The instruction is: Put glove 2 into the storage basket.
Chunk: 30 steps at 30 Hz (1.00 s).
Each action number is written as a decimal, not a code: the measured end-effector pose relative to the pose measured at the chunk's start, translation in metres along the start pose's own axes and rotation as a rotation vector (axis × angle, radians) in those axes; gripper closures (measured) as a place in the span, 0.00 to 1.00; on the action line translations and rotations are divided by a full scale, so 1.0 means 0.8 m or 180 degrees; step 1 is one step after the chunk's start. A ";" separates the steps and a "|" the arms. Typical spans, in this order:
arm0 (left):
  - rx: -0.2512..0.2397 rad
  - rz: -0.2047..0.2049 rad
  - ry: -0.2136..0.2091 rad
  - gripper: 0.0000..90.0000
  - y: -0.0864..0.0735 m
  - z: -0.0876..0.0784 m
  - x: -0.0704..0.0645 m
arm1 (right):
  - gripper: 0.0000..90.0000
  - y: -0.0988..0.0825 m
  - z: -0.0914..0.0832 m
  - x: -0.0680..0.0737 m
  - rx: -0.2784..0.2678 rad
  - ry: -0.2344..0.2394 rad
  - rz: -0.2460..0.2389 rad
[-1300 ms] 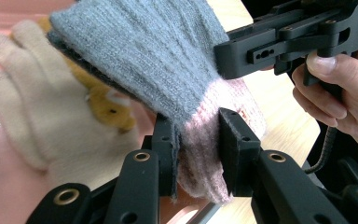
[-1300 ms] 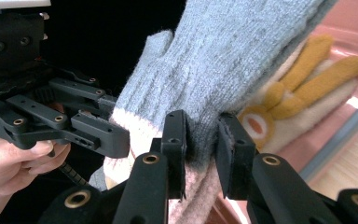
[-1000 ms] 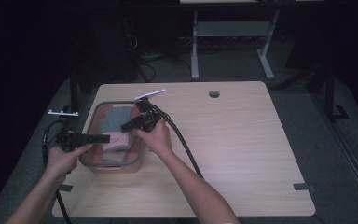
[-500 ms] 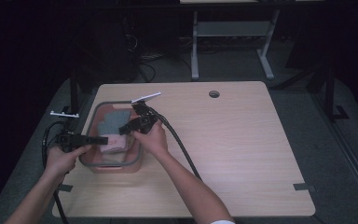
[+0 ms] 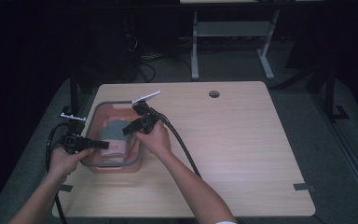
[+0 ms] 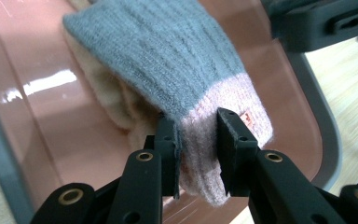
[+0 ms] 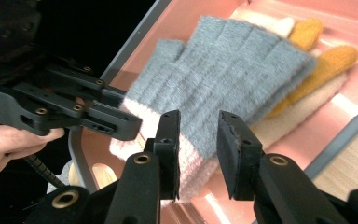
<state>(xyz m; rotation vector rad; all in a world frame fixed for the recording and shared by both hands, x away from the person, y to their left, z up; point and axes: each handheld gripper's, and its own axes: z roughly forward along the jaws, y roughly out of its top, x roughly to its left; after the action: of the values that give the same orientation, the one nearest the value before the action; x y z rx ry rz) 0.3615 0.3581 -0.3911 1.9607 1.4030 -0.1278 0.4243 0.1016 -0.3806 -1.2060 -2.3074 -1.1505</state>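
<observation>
— Pinching first, item one: my left gripper (image 6: 196, 140) was clamped on the pink cuff of the grey knitted glove (image 6: 168, 56), jaws closed tight on the wool from both sides.

— And item two?

— My right gripper (image 7: 198, 140). Its jaws had just been opening; the cuff edge lay between them, but whether the pads were touching the knit I could not tell. I logged it as loosened, holding nothing.

— Location of the glove?

— Inside the pink tub (image 5: 103, 109) with the grey rim, at the left of the wooden table (image 5: 242, 154). It lay on top of a cream glove with mustard fingers (image 7: 326, 60).

— Hazards, as judged?

— Three. One: the glove was held at a single narrow spot on the cuff, so a quick lift could let the soft wool slide out. Two: fuzzy knit clings, so the cream glove under it might have come up too. Three: both grippers sat close together over the tub, and a careless turn could have knocked them against each other or the rim.
</observation>
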 end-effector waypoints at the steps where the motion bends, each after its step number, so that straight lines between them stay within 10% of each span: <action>1: 0.0026 0.0029 0.0029 0.79 0.001 0.002 -0.001 | 0.77 0.000 -0.001 0.001 -0.0005 0.0001 0.0009; 15: -0.0040 0.0070 0.0202 0.56 0.011 -0.011 -0.005 | 0.74 0.000 -0.019 -0.003 -0.0087 0.0075 0.0006; 30: -0.0271 0.0031 0.0140 0.54 0.030 -0.026 -0.020 | 0.68 -0.009 -0.051 -0.016 -0.0210 0.0090 0.0095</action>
<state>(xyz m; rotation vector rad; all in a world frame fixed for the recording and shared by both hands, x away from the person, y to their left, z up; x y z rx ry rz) 0.3690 0.3545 -0.3568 1.9107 1.4040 -0.0201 0.4223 0.0604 -0.3657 -1.2347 -2.2397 -1.2339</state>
